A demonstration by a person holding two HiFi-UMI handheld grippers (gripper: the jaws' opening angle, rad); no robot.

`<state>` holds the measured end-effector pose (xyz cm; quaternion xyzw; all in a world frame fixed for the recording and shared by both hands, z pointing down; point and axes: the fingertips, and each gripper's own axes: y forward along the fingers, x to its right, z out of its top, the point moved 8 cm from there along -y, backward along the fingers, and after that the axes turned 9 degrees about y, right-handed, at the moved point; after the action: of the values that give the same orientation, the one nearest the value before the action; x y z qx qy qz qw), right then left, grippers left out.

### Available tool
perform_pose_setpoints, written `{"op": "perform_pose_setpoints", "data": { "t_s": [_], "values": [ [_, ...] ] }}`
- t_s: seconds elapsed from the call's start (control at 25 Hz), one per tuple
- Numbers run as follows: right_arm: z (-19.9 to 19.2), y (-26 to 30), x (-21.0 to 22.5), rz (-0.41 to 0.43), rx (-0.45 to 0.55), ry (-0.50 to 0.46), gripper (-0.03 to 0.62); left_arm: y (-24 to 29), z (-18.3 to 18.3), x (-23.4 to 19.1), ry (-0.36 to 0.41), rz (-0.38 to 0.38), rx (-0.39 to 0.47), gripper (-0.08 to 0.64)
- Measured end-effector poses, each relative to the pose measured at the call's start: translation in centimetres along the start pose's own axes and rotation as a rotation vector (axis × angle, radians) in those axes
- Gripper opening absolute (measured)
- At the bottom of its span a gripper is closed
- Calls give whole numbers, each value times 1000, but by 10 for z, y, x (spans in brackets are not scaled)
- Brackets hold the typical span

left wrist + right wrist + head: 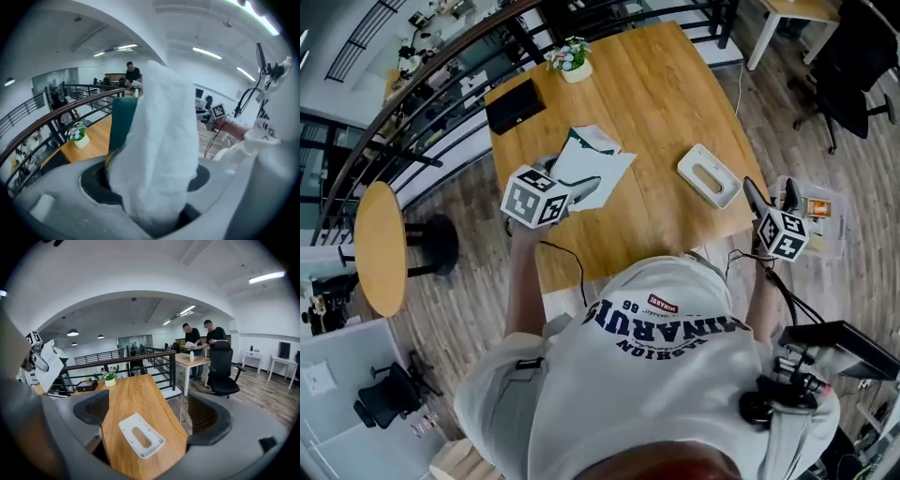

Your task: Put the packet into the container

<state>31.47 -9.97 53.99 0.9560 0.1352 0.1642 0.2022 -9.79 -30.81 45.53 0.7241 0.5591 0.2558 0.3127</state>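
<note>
Clenching the white-and-green packet [161, 154], the left gripper [574, 192] is hovering over the table [656, 84]; the right gripper [152, 416] is hanging released near the white container [140, 436]

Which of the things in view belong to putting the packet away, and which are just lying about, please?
For the job:
packet, gripped by the left gripper
white container with a slot, on the table
right gripper, open and empty

Just lying about:
black box
flower pot
office chair, off the table
</note>
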Motion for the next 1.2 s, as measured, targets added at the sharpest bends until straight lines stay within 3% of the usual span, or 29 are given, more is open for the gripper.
{"op": "perform_pose_setpoints", "data": {
  "t_s": [0.16,0.36,0.6,0.92,1.04,1.2],
  "values": [
    [-13,-39,35,-131,35,64,537,54,42,9,249,-121,-86,322],
    [-35,-119,99,-304,62,154,537,133,101,70,550,-264,-194,321],
    [-70,-195,139,-476,74,237,537,221,129,125,884,-355,-297,321],
    [-111,-274,157,-665,68,320,537,336,115,179,1275,-506,-367,321],
    [-118,-294,153,-704,73,335,537,378,103,195,1361,-547,-384,321],
    [-124,-310,148,-731,59,336,537,433,84,205,1456,-523,-421,322]
  ]
}}
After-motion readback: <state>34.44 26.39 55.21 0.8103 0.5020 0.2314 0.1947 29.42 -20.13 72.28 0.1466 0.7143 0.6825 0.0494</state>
